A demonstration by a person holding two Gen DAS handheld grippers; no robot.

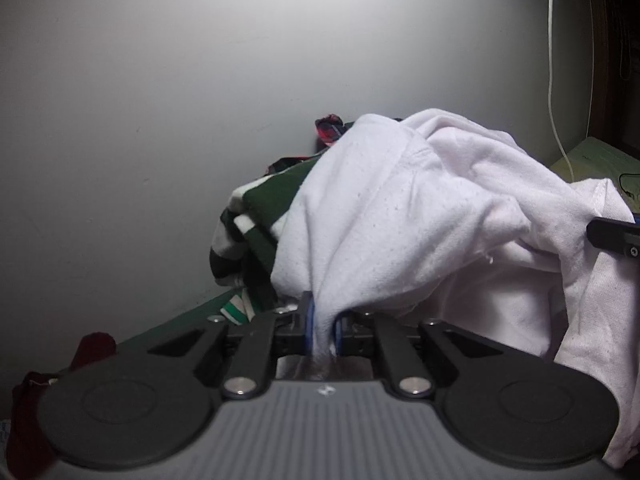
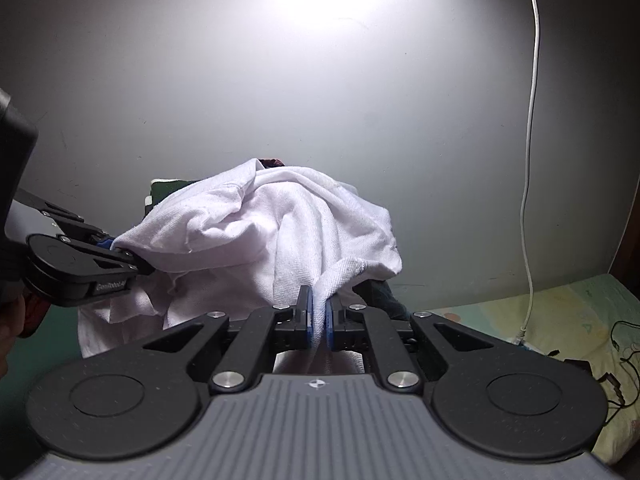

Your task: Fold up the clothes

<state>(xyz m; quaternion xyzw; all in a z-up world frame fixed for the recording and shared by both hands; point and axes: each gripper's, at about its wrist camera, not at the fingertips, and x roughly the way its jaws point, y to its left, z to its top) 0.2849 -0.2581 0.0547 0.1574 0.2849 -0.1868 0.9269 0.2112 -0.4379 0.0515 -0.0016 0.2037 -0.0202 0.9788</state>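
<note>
- White cotton, a crumpled white garment (image 1: 400, 216), fills the centre and right of the left wrist view and rises straight ahead of the left gripper (image 1: 322, 326); its blue pads are closed on a pinched fold of that cloth.
- In the right wrist view the same white garment (image 2: 272, 232) sits in the middle of the frame, just above the right gripper (image 2: 319, 320), whose blue pads are clamped on a ribbed edge of the fabric.
- The left gripper also shows at the left edge of the right wrist view, biting into the garment's left side; only a black corner of the right gripper enters the right edge of the left wrist view.
- Counted: two grippers, one white garment, one green-and-white striped garment (image 1: 256, 216) behind and left of it, one red plaid piece (image 1: 330, 126) peeking over the top, one dark red cloth (image 1: 28, 408) at lower left, one white cable (image 2: 530, 160) hanging down the wall at the right.
- A pale patterned bedsheet (image 2: 560, 320) lies at lower right with thin black wires on it.
- Much of the pile beneath the white cloth is hidden; the dark red cloth is cut off by the frame and the gripper body.
</note>
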